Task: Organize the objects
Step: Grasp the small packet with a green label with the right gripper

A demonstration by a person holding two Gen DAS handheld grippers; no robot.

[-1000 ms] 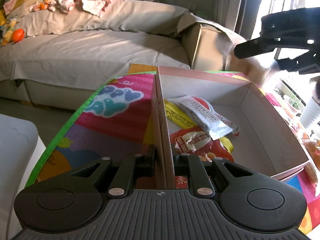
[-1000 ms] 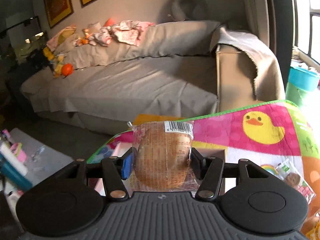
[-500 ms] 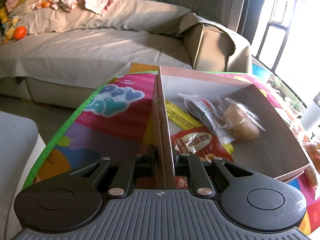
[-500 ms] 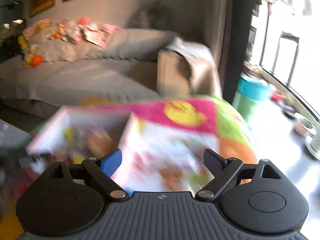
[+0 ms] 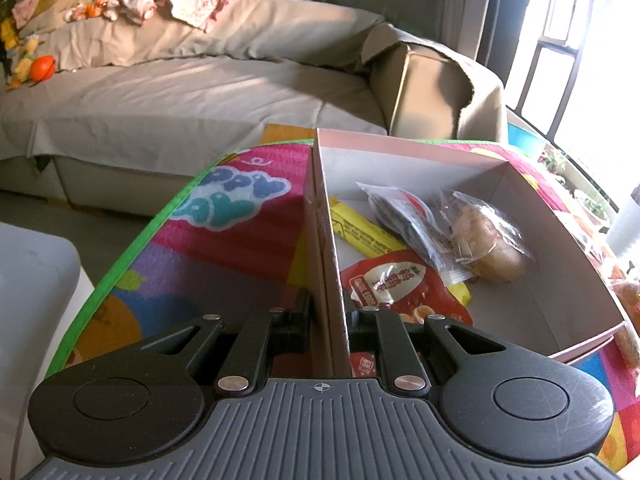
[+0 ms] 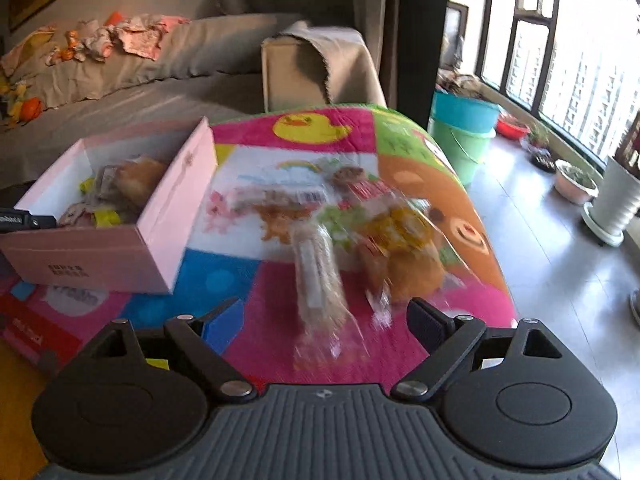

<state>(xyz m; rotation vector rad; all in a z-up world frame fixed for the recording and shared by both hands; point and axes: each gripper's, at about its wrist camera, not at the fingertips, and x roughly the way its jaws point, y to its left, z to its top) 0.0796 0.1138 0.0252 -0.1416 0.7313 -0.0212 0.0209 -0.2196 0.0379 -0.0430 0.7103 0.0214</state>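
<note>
A pink cardboard box (image 5: 440,152) stands on a bright play mat (image 5: 224,240). My left gripper (image 5: 326,312) is shut on the box's near left wall (image 5: 326,240), one finger on each side. Inside the box lie a wrapped bread bun (image 5: 486,244), a red snack packet (image 5: 396,284), a yellow packet (image 5: 360,232) and a clear packet (image 5: 404,216). My right gripper (image 6: 324,312) is open over the mat, right of the box (image 6: 120,256). Just beyond its fingers lie a long wrapped biscuit pack (image 6: 318,276) and a bagged bun (image 6: 404,252), blurred; neither is gripped.
More snack packets (image 6: 352,184) are scattered on the mat (image 6: 280,208) behind the pile. A grey sofa (image 5: 180,92) runs along the back. Teal buckets (image 6: 464,128) and plant pots (image 6: 576,184) stand on the floor by the window at the right.
My right gripper has opened and let go of the wrapped bun, which now lies in the box. It then swung right and down to the snack pile. The left gripper has not moved.
</note>
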